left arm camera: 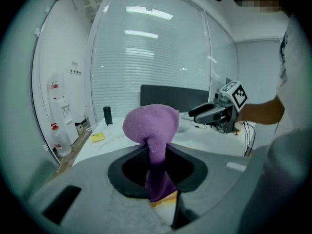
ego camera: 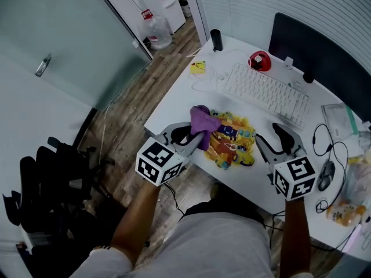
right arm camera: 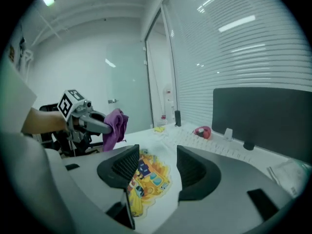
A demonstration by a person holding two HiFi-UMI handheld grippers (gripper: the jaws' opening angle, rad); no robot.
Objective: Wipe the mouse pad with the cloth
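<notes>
Far left in the head view: black office chair [ego camera: 49, 178] on a wood-plank floor [ego camera: 124, 106]. A frosted glass partition [ego camera: 69, 33] with a metal handle stands behind it, and a big water bottle [ego camera: 157, 30] beyond that.

A white counter [ego camera: 174, 106] runs off to the right. The left gripper [ego camera: 196, 136] is at its near-left edge, fingers pinching the purple cloth [ego camera: 203, 119]. The left gripper view confirms it: fingers pressed onto the cloth's middle, bunched top above, tail hanging below.

The cloth sits over the left edge of the mouse pad [ego camera: 233, 142]; contact with the pad can't be told. The pad is an irregular-cut yellow/orange cartoon print, flat at the counter's near edge in front of the white keyboard [ego camera: 266, 90]. Any lettering on it is too small to read.

The right gripper [ego camera: 269, 134] is at the pad's right edge, fingers spread, nothing held. The right gripper view shows part of the pad on the counter below the gap. The marker cubes carry black-and-white square patterns only, no text.

Further back on the counter are a yellow notepad [ego camera: 198, 67], a black cylinder [ego camera: 216, 39], a red object [ego camera: 260, 60] and a dark monitor [ego camera: 316, 48]. At far right is a black mouse [ego camera: 326, 175] with cables, seen in the head view only.

The gripper views add the ceiling and strip lights reflected in the glass over horizontal blinds [right arm camera: 243, 48].
</notes>
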